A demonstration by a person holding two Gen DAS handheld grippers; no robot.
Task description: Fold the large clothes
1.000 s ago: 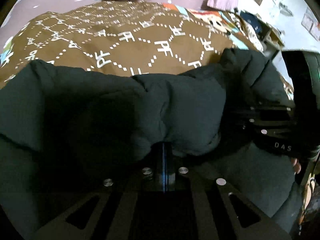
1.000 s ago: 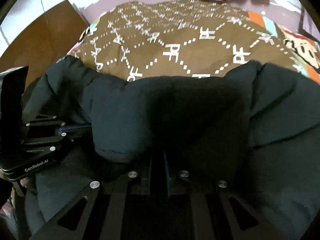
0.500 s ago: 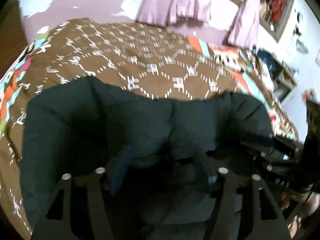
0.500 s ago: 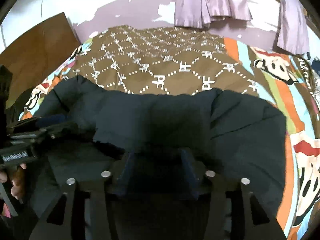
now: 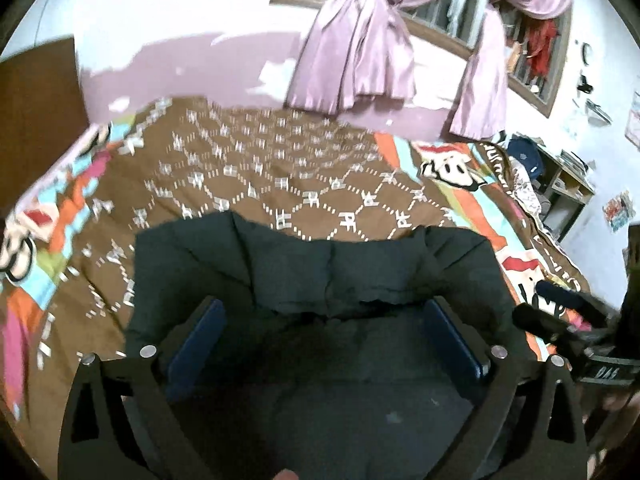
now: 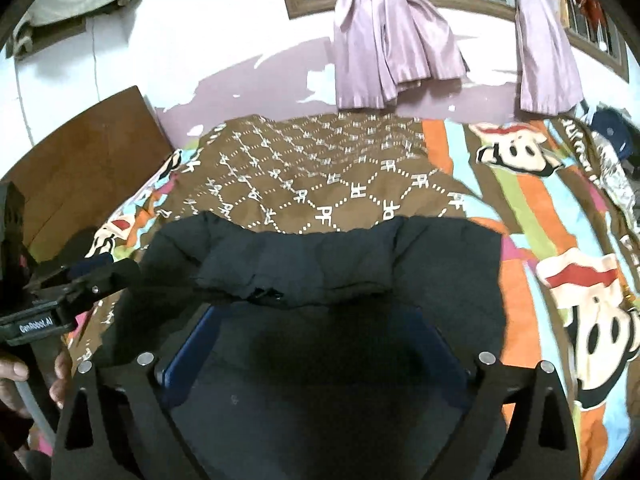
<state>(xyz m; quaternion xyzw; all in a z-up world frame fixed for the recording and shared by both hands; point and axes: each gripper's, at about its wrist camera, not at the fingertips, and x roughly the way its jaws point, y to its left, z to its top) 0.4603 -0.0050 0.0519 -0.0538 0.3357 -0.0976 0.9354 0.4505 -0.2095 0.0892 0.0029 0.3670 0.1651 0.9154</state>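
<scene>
**A:** so what's the room like here?

**B:** bedroom. The dark puffy jacket point(image 5: 312, 264) is lying folded over on a bed, on top of a brown blanket point(image 5: 256, 176) with a white dotted diamond print. Under that there's a striped cartoon sheet point(image 6: 560, 240) in orange, blue and green, showing on both sides. Back wall point(image 5: 192, 60) is white up top with patchy purple paint lower down, and lilac curtains point(image 6: 384, 40) are knotted up in front of a barred window. A brown wooden board point(image 6: 80, 160) stands at the left end of the bed, and there are cluttered shelves point(image 5: 560, 176) off to the right.

**A:** and the grippers, holding anything?

**B:** nope. The left gripper point(image 5: 320, 328) has its blue pads spread wide and the jaws are opening, with only jacket fabric below the gap, nothing pinched. Same for the right gripper point(image 6: 316, 344): jaws opening, pads apart above the jacket, no grip. Each one shows at the edge of the other's view, with fingers point(image 6: 60, 376) around the left one's handle.
</scene>
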